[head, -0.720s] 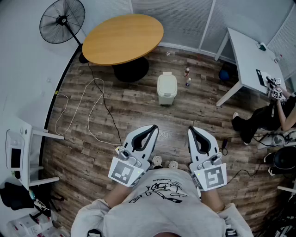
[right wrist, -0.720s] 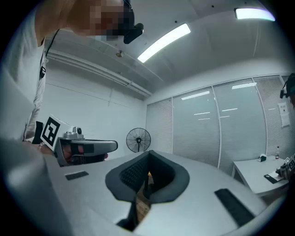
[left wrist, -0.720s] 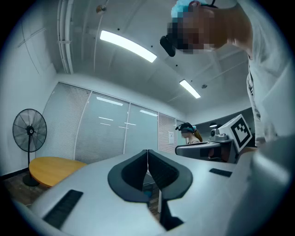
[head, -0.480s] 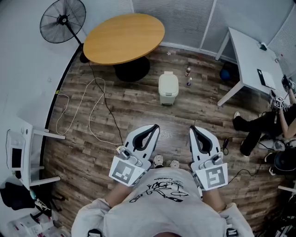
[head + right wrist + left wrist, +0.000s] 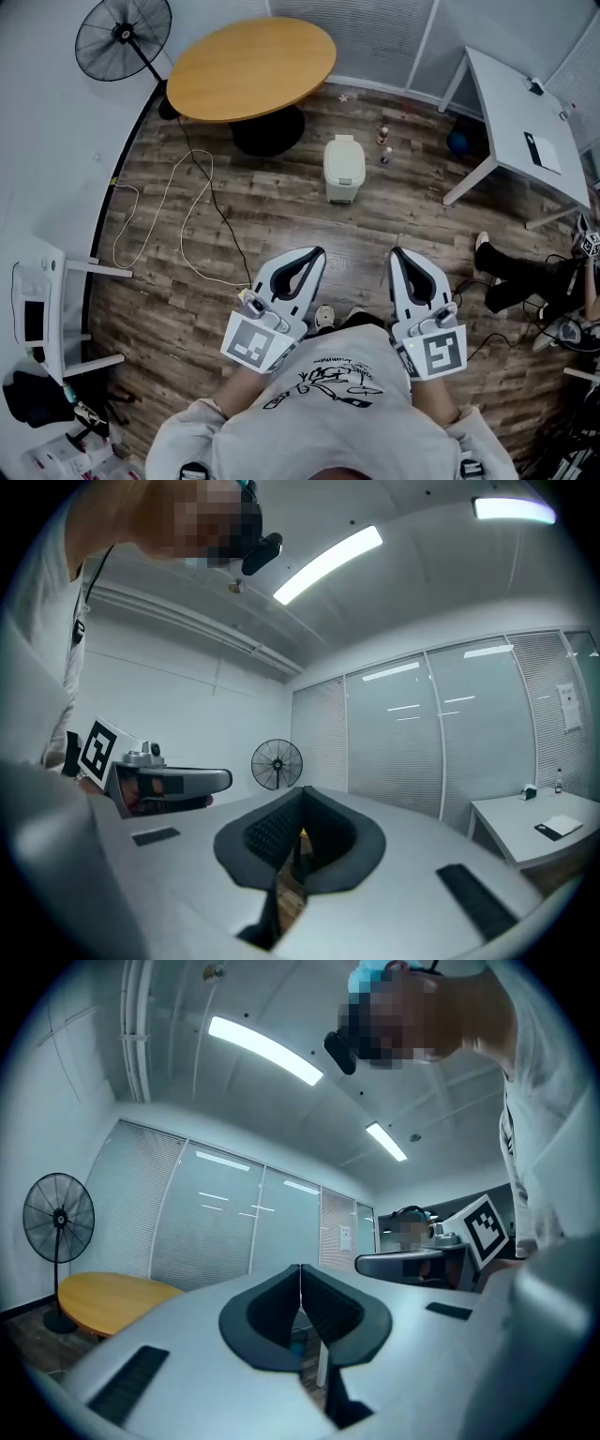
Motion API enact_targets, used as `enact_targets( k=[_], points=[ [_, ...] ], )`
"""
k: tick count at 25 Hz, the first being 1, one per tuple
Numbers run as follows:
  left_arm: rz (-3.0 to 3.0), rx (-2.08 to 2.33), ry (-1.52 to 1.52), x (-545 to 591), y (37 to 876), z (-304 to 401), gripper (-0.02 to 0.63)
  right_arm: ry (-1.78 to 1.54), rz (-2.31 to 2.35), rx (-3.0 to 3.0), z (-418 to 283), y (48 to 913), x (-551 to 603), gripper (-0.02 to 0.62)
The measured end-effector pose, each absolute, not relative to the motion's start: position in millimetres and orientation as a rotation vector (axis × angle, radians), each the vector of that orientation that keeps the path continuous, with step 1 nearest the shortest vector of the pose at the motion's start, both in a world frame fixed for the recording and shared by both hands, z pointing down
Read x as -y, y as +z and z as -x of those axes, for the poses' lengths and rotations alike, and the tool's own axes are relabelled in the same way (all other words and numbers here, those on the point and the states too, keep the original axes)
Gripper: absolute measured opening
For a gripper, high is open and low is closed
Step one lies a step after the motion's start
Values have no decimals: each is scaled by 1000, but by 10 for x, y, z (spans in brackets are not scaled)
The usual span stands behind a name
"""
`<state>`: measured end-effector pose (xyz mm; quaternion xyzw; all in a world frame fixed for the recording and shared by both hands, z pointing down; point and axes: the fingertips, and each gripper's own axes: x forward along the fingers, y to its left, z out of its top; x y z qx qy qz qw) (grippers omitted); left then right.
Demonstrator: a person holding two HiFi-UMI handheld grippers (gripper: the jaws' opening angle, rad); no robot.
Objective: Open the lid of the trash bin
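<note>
Left claw (image 5: 313, 254) and right claw (image 5: 399, 253) both pinched tight, empty. Well ahead of them stands the boxy cream trash bin (image 5: 344, 169), lid down, on the wood-plank floor (image 5: 272, 211).

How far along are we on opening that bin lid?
Done: nothing; the lid of the trash bin looks shut. In hand: nothing either; the left gripper and right gripper are both shut and empty, held close to the person, apart from the bin across the wood floor. Left: approach the bin, take the lid and lift it.
</note>
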<state>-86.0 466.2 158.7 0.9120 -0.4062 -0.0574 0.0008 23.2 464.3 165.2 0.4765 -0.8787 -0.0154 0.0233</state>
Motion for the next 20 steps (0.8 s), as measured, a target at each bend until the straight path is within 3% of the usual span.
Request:
enact_targets(
  k=[20],
  points=[
    [-2844, 1322, -155, -3676, 1639, 624, 20, -34, -1460, 2719, -500, 1728, -3593, 7]
  ],
)
